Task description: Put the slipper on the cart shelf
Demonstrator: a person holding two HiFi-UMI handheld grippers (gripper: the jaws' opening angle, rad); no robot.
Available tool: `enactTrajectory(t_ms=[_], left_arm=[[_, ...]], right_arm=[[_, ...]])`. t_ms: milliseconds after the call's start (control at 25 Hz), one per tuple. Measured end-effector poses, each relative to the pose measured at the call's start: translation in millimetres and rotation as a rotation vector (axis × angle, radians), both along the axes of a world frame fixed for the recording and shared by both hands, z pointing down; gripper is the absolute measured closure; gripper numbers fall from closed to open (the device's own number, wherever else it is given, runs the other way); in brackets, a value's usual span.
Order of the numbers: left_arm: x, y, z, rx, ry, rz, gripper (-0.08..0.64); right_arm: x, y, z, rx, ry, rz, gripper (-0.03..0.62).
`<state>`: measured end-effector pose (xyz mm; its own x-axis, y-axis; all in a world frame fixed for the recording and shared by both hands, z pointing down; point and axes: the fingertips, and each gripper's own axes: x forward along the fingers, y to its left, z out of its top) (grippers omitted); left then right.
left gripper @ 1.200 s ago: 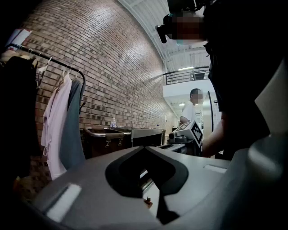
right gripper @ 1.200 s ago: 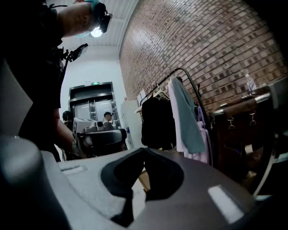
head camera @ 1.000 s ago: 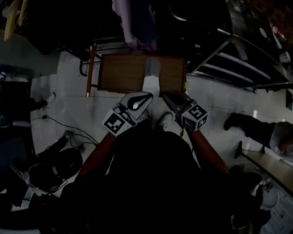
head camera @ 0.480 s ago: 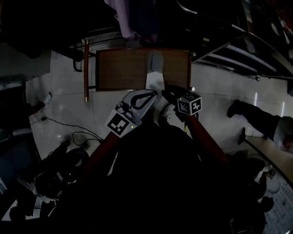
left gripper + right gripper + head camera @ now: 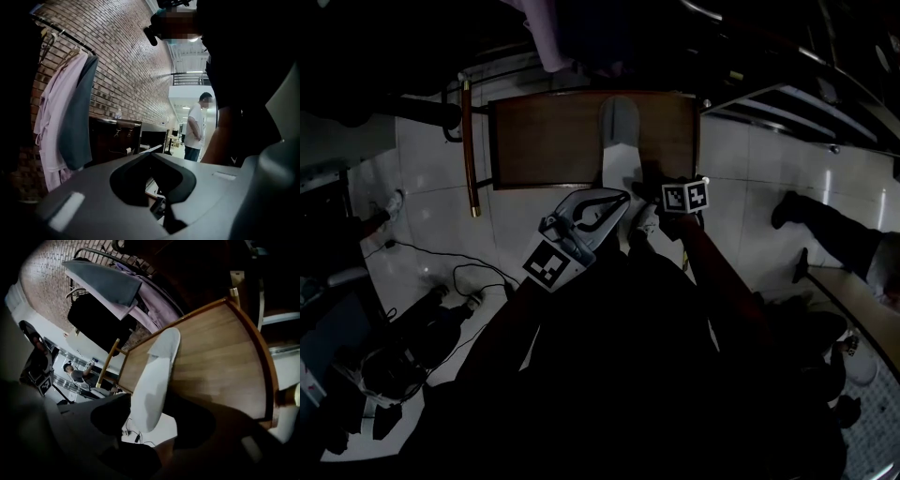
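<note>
Slipper (image 5: pixel 619 141) flat on cart shelf (image 5: pixel 544 141), near end poking out between the right gripper's (image 5: pixel 661 183) jaws.
Right gripper: jaws wide apart, just been opening, pads clear of the slipper, gripping nothing. Left gripper (image 5: pixel 605 202) just beside it: jaws together, empty. Count: two grippers, one slipper, one wooden shelf; slipper overhangs its near edge.

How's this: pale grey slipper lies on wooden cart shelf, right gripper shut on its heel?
Wrong: the right gripper is open; its jaws have just been opening, the pale grey slipper between them. Right gripper view shows it. The wooden cart shelf part holds.
</note>
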<state>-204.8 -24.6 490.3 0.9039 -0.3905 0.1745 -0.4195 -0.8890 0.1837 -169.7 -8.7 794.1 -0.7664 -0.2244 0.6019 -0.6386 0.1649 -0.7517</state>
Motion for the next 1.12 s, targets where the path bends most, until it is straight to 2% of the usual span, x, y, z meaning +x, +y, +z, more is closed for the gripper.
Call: enactTrajectory(t_ms=[520, 560, 600, 640, 680, 800, 1120], left_arm=[[-20, -4, 18, -0.043, -0.021, -0.036, 0.56], [-21, -4, 19, -0.043, -0.022, -0.04, 0.56], [-23, -4, 19, -0.045, -0.025, -0.042, 0.559], [-24, -3, 20, -0.049, -0.029, -0.044, 0.56], [-25, -2, 21, -0.053, -0.032, -0.047, 0.56], [-28, -2, 23, -0.053, -0.03, -0.05, 0.56], [-22, 4, 5, -0.025, -0.007, -0.046, 0.56]], right_arm=[[-11, -4, 29, -0.126, -0.07, 0.047, 0.33], [-11, -5, 30, -0.127, -0.068, 0.048, 0.342], [-10, -6, 29, -0.12, -0.064, 0.053, 0.39], [-8, -8, 27, -0.109, -0.066, 0.067, 0.472], [-7, -12, 24, -0.098, -0.076, 0.086, 0.513], [-8, -18, 13, -0.077, -0.121, 0.114, 0.531], [4, -15, -34, 0.012, -0.148, 0.122, 0.535]])
